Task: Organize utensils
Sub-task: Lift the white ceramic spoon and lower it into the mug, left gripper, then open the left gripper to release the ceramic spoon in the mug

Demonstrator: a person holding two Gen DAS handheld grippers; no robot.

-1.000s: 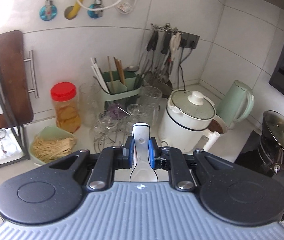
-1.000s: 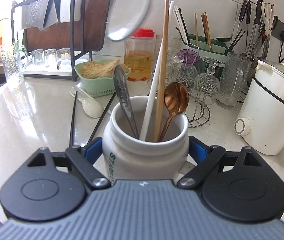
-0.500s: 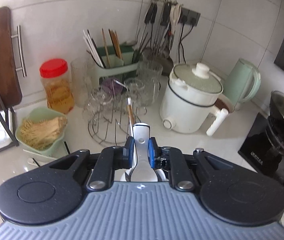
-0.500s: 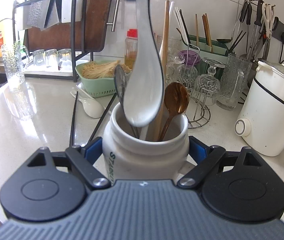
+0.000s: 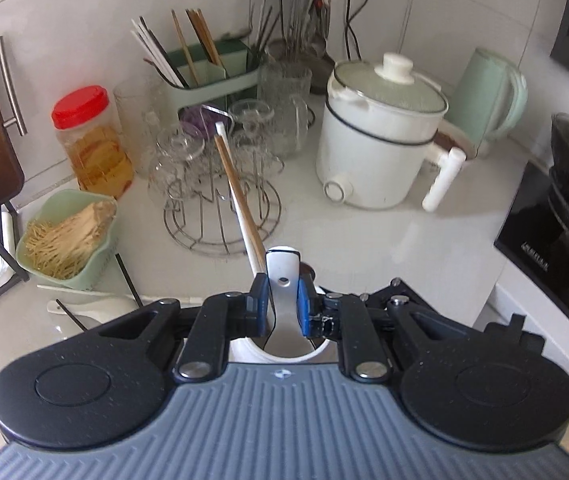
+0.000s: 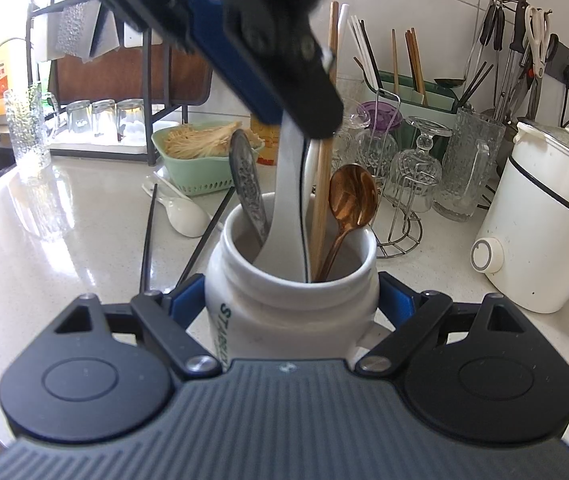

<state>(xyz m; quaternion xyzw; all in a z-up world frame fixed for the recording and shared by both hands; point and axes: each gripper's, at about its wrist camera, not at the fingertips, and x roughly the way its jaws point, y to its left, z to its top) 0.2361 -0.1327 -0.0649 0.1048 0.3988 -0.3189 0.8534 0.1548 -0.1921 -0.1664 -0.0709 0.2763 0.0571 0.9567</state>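
My right gripper [image 6: 292, 304] is shut on a white ceramic jar [image 6: 284, 312] that stands on the counter. The jar holds a patterned metal spoon [image 6: 246, 178], a copper spoon [image 6: 350, 200], a wooden chopstick [image 6: 324, 184] and a white chopstick. My left gripper [image 5: 280, 300] comes down from above, shut on the handle of a white ceramic spoon [image 5: 282, 280]; the left gripper [image 6: 300, 120] also shows in the right wrist view. The white spoon [image 6: 288, 208] hangs bowl-down, its bowl inside the jar's mouth [image 5: 284, 354].
On the counter left of the jar lie another white spoon [image 6: 182, 216] and black chopsticks [image 6: 148, 240]. A green noodle basket [image 6: 200, 160], a glass rack [image 6: 404, 184], a green utensil caddy [image 5: 208, 72] and a white cooker [image 6: 548, 216] stand behind.
My left gripper has come down over the jar with the white spoon, whose bowl went from above the rim to inside the mouth. The right gripper and jar have stayed still.
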